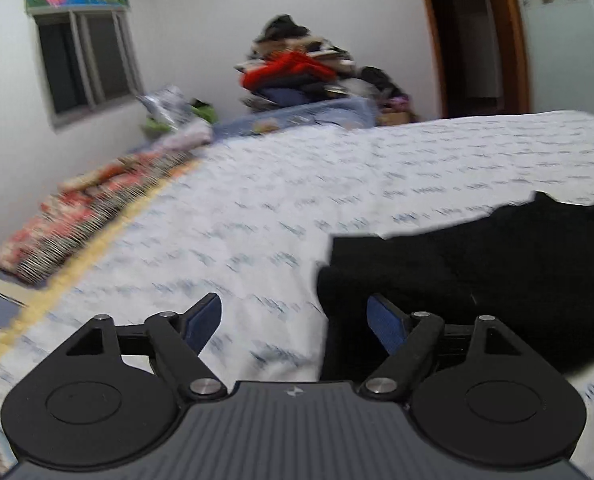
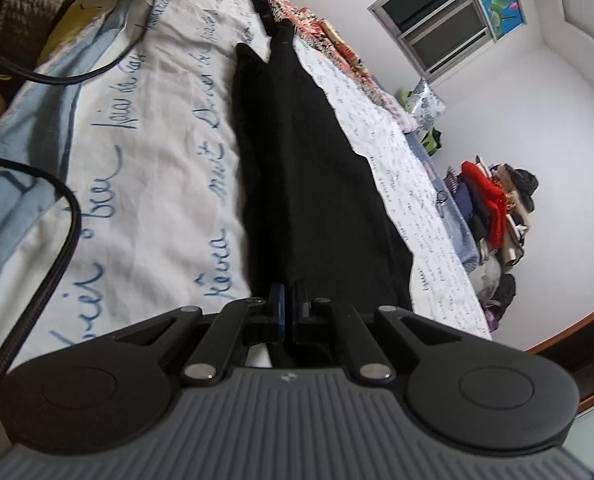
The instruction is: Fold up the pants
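Black pants [image 2: 309,168] lie stretched along the bed [image 2: 145,152] (white sheet, blue script). Right gripper [image 2: 288,308] fingers are clamped on the near end; left gripper [image 1: 293,320] fingers stand apart, empty, beside the cloth.

the left gripper [image 1: 293,320] points forward and somewhat downward, its two black fingers spread wide with the blue pads [image 1: 205,318] facing each other across an empty gap; nothing is pinched between them, though the right-hand finger's tip sits over the edge of the pants [image 1: 497,280]. the right gripper [image 2: 288,308] also tilts downward, rolled to one side, its jaws drawn almost together with only a thin slit between the pads, clamped on the near end of the pants [image 2: 309,184].
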`<action>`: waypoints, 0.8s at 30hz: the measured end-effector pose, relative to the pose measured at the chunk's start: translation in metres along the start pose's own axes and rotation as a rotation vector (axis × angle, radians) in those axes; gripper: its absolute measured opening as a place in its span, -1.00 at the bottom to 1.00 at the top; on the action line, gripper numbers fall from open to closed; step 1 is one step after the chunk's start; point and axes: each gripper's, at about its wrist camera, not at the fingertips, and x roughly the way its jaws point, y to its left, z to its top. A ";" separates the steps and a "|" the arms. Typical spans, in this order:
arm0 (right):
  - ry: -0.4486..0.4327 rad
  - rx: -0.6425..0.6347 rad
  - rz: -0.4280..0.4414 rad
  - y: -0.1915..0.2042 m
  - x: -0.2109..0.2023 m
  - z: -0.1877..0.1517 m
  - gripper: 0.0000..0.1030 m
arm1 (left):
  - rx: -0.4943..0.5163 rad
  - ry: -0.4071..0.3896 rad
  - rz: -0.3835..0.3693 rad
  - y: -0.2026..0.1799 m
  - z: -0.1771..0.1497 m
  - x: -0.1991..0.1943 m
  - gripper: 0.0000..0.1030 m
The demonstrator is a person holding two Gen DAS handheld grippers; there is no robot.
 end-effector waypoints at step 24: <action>0.063 0.370 -0.028 -0.048 0.002 -0.027 -0.80 | 0.200 -0.073 -0.292 -0.159 0.041 -0.006 0.84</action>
